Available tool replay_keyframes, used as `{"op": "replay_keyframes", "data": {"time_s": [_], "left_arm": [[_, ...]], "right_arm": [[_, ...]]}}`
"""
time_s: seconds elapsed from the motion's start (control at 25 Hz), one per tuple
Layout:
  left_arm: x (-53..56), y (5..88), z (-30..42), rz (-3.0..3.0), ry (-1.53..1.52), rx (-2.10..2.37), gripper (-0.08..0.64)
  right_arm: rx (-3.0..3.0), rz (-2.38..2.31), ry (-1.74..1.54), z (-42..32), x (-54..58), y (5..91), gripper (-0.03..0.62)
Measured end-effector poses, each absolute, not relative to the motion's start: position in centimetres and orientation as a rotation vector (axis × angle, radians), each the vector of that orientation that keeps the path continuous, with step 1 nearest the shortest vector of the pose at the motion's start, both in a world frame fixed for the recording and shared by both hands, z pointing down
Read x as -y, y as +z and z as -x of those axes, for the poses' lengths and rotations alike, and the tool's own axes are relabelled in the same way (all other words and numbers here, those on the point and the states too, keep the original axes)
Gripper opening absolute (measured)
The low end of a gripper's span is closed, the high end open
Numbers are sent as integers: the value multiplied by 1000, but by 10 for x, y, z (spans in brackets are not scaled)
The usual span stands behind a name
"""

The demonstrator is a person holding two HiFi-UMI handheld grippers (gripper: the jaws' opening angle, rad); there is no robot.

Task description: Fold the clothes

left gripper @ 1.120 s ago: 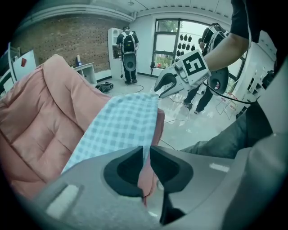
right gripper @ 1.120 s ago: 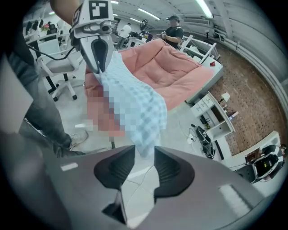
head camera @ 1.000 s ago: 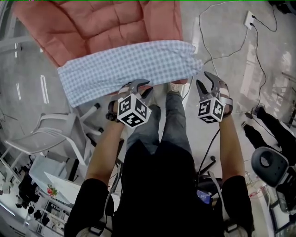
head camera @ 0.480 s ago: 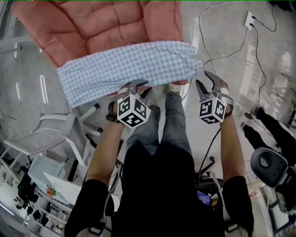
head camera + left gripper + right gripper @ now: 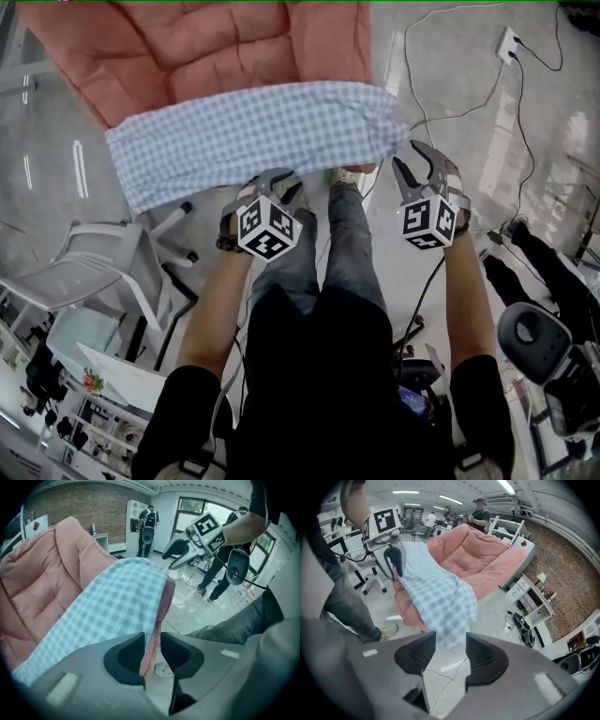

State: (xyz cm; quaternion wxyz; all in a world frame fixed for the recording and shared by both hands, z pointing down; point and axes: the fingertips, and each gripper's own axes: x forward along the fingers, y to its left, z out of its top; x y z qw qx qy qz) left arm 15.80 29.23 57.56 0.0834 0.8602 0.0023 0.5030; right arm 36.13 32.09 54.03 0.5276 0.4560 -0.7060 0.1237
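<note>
A blue checked cloth (image 5: 253,136) lies spread along the front edge of a pink padded cushion (image 5: 206,47). My left gripper (image 5: 277,180) is at the cloth's near edge, right of its middle. In the left gripper view the cushion's pink edge, under the cloth (image 5: 112,606), runs down between the narrowly parted jaws of the left gripper (image 5: 152,641), with a gap showing beside it. My right gripper (image 5: 408,157) hangs just off the cloth's right end. Its jaws (image 5: 451,641) stand open and empty, with the cloth's drooping corner (image 5: 450,620) just beyond them.
A white chair (image 5: 103,272) stands at the lower left and a black office chair (image 5: 534,333) at the right. Cables (image 5: 441,84) and a power strip (image 5: 511,42) lie on the floor right of the cushion. My own legs are below the cushion's front.
The left gripper has sunk a little toward the cloth's near edge and rolled slightly. The right gripper has kept its place.
</note>
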Motion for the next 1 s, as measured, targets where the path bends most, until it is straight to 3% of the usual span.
{"op": "replay_keyframes", "data": {"time_s": [0.56,1.0], "left_arm": [[-259,518,-183,-2630,1459,74,114],[-198,466,-164,-2492,1401,406,114]], "right_arm": [[1778,-1161,381,-375,-286,509,198],[1972,-1077,403,-355,-208,459,184]]}}
